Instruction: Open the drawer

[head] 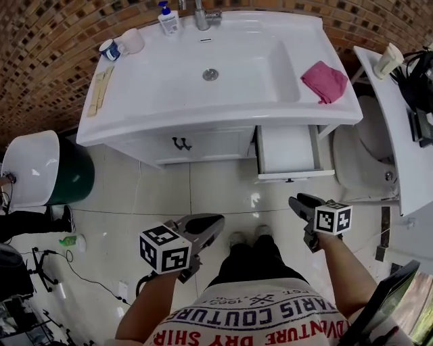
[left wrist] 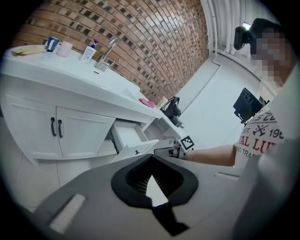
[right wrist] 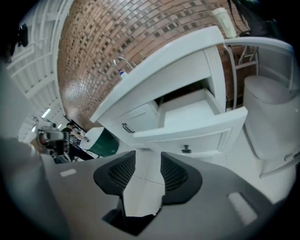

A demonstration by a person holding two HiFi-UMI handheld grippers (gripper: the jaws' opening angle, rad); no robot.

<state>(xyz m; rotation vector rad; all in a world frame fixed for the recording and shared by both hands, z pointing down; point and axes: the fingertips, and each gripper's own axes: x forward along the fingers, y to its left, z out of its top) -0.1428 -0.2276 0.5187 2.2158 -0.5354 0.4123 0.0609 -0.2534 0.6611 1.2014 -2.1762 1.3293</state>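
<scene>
The white drawer under the right end of the sink counter stands pulled out, its inside bare, a small dark knob on its front. The right gripper view shows the same drawer and knob just ahead. My right gripper hovers in front of and slightly right of the drawer, apart from it; its jaws are open with nothing between them. My left gripper is held lower left over the floor, tips together, holding nothing. The left gripper view also shows the drawer.
Two cabinet doors with dark handles sit left of the drawer. A pink cloth, a soap bottle and cups lie on the counter. A toilet stands right, a white-lidded green bin left. Cables cross the floor.
</scene>
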